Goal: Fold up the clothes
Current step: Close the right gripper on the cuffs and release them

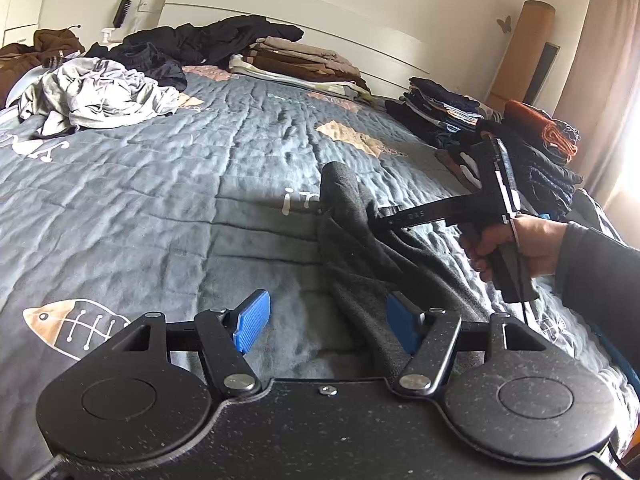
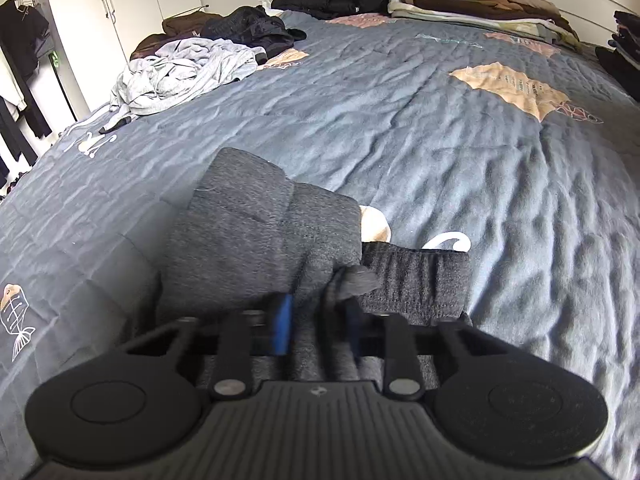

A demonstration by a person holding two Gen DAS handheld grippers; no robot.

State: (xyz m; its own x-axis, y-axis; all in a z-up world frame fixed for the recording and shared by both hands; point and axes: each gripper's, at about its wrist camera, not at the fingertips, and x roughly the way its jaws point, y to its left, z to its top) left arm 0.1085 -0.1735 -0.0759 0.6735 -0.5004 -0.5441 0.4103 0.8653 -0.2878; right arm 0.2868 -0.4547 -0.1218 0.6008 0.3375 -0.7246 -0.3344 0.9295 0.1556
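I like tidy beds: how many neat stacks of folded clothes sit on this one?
2: a brown and beige stack by the headboard, and a dark stack along the right edge. More may lie out of view.

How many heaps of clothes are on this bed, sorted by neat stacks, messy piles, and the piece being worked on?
Neat folded stacks: 2, the brown and beige stack and the dark stack.
Messy piles: 2, the light grey pile and the black pile.
Piece being worked on: 1, the dark grey garment, pinched by the right gripper.
Total: 5
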